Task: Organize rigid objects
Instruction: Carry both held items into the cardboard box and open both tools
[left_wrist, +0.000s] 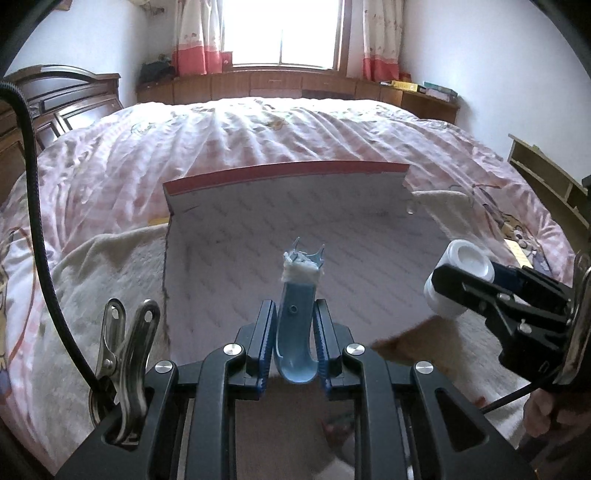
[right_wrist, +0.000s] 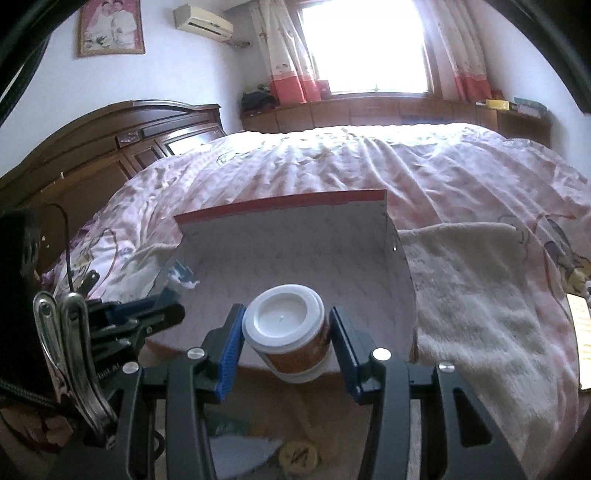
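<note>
The left gripper (left_wrist: 294, 314) has its jaws drawn narrow, clamped on a curved light-blue plastic piece (left_wrist: 297, 325) whose far end is wrapped in white padding and ends in small broken-looking prongs (what the piece is cannot be told). It points out over the open cardboard box (left_wrist: 258, 221), which lies on the bed (left_wrist: 258, 129) with its pale patterned inner floor showing and a red edge along its far wall.

The right gripper (right_wrist: 286, 343) holds a small jar (right_wrist: 286, 332) with a white lid and an orange-brown label, its blue pads pressed against the jar's two sides at a middling width. In the right wrist view the jar hangs at the near edge of the box (right_wrist: 295, 258), over its floor. In the left wrist view the same jar (left_wrist: 460, 273) appears at the right of the scene, lid turned toward the camera, gripped in black fingers near the box's right side.

A cream fleece towel (right_wrist: 472, 295) lies under and to the right of the box on the pink checked bedcover. A dark wooden headboard (right_wrist: 110, 147) stands at the left, and a bright window (right_wrist: 365, 44) with pink-hemmed curtains sits at the far wall. A steel spring clip (left_wrist: 125, 350) is fixed at the near left of the left gripper's frame.
</note>
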